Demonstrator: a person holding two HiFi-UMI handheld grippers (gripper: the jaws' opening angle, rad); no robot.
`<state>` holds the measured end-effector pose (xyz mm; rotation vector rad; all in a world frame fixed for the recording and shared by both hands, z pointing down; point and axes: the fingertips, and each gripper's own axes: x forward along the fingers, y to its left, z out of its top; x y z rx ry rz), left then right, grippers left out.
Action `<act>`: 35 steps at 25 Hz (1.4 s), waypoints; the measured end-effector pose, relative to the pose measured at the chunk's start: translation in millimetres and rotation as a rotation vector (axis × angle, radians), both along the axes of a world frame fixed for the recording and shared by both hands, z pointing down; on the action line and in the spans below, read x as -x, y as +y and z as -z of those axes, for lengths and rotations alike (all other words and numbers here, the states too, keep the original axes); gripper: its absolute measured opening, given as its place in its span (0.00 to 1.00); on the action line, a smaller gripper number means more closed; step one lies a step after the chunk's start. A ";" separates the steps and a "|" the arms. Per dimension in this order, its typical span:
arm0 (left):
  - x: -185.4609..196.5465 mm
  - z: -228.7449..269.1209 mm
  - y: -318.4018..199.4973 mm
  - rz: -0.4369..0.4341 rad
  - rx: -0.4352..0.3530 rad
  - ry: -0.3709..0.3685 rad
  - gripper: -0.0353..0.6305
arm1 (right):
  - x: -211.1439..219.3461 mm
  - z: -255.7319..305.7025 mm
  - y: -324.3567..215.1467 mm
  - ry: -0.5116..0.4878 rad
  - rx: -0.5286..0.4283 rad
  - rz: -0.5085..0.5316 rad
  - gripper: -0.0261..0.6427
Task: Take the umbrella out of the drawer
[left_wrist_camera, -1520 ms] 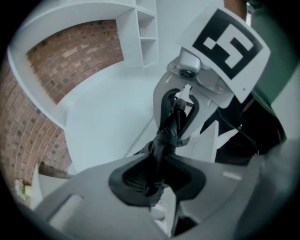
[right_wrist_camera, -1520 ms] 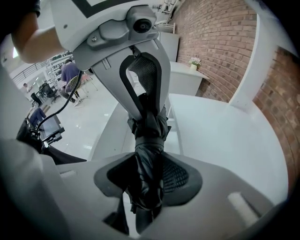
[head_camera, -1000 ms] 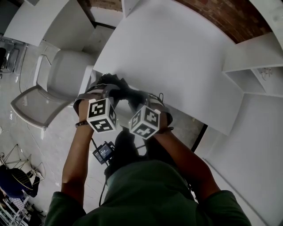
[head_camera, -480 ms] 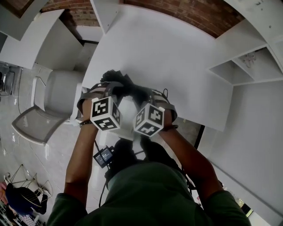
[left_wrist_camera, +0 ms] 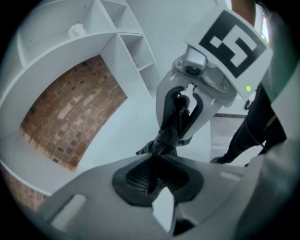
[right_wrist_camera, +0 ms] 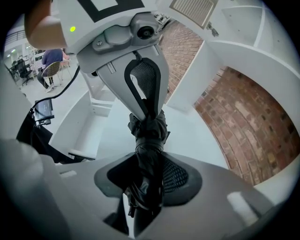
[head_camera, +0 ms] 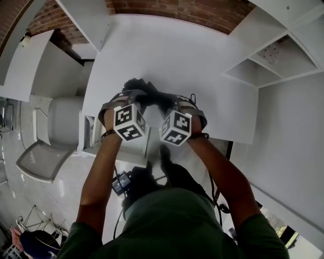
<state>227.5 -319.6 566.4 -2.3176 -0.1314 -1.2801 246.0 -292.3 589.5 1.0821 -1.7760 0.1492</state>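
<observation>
— Over the near part of the white table (head_camera: 202,66), what is the person holding up?

— A folded black umbrella (head_camera: 151,97). It is hanging crosswise between the two tools, out of the drawer (head_camera: 91,137). The drawer is standing open just under the table's front edge, beside the person's left arm.

— Which end is the left gripper (head_camera: 134,94) taking?

— The end on the person's left. Its jaws are pinching nearly together on the crumpled cloth there. In the left gripper view the black fabric is bunching right between the dark pads (left_wrist_camera: 133,180).

— And the right gripper (head_camera: 170,101)?

— Its jaws are standing wider, but they are clamping too. The thick rolled body of the umbrella is filling the gap between them, with a pad pressing on each side.

— Are the two grippers touching?

— They are facing each other with their tips near and the umbrella bridging them. I cannot tell whether they are meeting.

— Is the umbrella resting on the table?

— I cannot tell that either.

— What else is standing around?

— A grey chair (head_camera: 53,126) is sitting just left of the drawer. A brick wall (head_camera: 177,7) is running behind the table, and white shelves (head_camera: 268,55) are standing at the right.
</observation>
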 end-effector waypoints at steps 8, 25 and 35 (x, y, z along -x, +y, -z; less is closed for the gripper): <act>-43.5 -42.6 -3.1 0.013 0.032 -0.025 0.11 | -46.8 -40.7 -1.6 0.025 0.046 0.010 0.29; -4.1 -20.6 -9.5 0.163 0.093 0.054 0.08 | -65.7 -77.0 8.2 -0.092 0.229 -0.079 0.39; 54.0 95.7 -8.8 0.335 0.093 0.339 0.06 | -64.5 17.3 26.7 -0.314 0.069 -0.142 0.31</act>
